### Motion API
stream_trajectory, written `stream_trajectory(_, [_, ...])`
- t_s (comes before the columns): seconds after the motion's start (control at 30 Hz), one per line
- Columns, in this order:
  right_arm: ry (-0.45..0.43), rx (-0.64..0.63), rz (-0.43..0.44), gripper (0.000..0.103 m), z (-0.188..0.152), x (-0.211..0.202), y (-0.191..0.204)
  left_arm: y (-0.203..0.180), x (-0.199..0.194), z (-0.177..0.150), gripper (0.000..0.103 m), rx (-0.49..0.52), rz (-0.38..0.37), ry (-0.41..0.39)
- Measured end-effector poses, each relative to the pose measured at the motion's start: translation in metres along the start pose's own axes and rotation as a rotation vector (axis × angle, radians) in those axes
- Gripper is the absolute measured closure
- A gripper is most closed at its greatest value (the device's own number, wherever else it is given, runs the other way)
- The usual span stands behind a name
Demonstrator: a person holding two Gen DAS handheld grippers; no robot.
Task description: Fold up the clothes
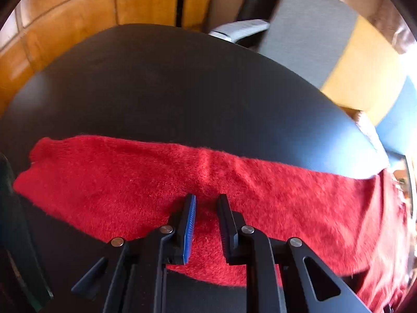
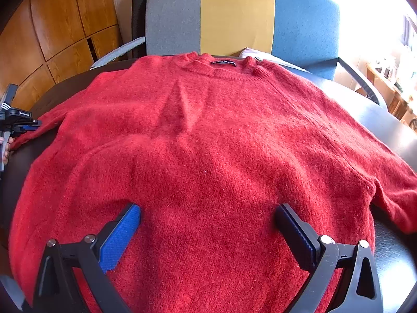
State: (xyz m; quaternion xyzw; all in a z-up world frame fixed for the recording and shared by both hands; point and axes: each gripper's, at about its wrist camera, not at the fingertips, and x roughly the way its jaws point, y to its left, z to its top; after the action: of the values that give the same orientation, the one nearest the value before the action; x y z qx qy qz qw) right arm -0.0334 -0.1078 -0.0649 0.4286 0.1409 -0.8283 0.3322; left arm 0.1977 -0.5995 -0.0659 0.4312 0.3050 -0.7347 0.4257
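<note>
— One red sweater (image 2: 208,143) lies face up and spread across the dark table (image 1: 156,91), collar toward the striped chair (image 2: 234,15). Has any fold gone in yet?

— None that I can see. The body is flat and both sleeves reach out sideways.

— What are the hands doing?

— The left gripper (image 1: 206,208) sits on the left sleeve (image 1: 117,177), its fingers narrow with a small ridge of knit between them; whether the pads truly pinch it, I can't tell. The right gripper (image 2: 208,224) hovers over the lower body, fingers wide and holding nothing.

— So what remains?

— Nearly everything, I'd judge: sleeves inward, then the body doubled.
</note>
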Motion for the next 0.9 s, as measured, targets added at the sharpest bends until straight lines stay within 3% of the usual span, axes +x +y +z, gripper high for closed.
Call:
stream_trajectory(0.13, [0.005,0.0,0.002,0.0,0.005,0.004,0.027,-0.009,-0.005,0.014,0.085,-0.044,0.103,0.014])
stream_trajectory(0.17, [0.006,0.0,0.002,0.0,0.006,0.005,0.033,-0.015,-0.015,0.012,0.084,-0.047,0.082,-0.012])
stream_trajectory(0.33, [0.005,-0.01,0.0,0.0,0.009,0.008,0.051,-0.095,-0.073,-0.029,0.083,0.094,-0.164,-0.1])
stream_trajectory(0.47, [0.011,-0.016,0.008,0.0,0.01,0.008,0.052,-0.173,-0.098,-0.084,0.082,0.297,-0.352,-0.079])
stream_trajectory(0.57, [0.032,-0.012,0.046,0.0,0.014,0.003,0.045,-0.221,-0.098,-0.124,0.082,0.375,-0.383,-0.044])
stream_trajectory(0.7, [0.032,0.027,0.057,0.0,0.014,-0.004,0.028,-0.21,-0.073,-0.125,0.082,0.379,-0.366,0.0])
stream_trajectory(0.9, [0.015,0.006,0.003,0.0,0.005,0.002,0.027,-0.193,-0.069,-0.15,0.079,0.424,-0.349,-0.117])
